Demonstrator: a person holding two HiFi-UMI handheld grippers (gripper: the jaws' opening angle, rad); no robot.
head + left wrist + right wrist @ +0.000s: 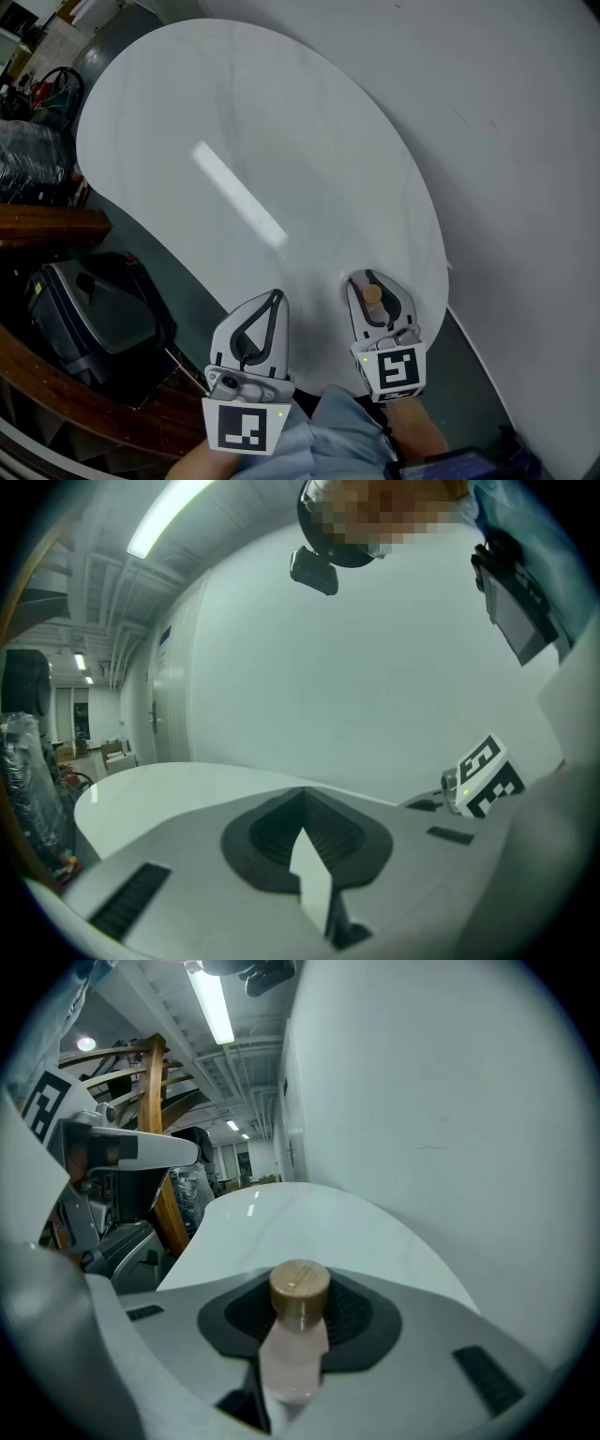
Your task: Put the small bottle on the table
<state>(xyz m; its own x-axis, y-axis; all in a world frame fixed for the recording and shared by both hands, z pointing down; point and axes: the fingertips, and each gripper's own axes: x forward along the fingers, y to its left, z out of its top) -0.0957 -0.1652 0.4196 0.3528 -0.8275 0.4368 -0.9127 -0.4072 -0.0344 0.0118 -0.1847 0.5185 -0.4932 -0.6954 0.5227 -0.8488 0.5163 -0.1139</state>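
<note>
The small bottle [296, 1349] has a pale pink body and a round wooden cap [300, 1288]. It stands upright between the jaws of my right gripper [370, 275], which is shut on it. In the head view the bottle [372, 295] hangs over the near right edge of the white oval table [262, 141]. My left gripper [276, 295] is beside it to the left, over the table's near edge, its jaws shut with nothing in them. The left gripper view shows its closed jaws [302, 791] and the table [169, 789] beyond.
A white wall [525, 141] runs along the table's right side. A dark case [89, 314] sits on the floor at the left, beside a wooden rail [47, 225]. The right gripper's marker cube [483, 775] shows in the left gripper view.
</note>
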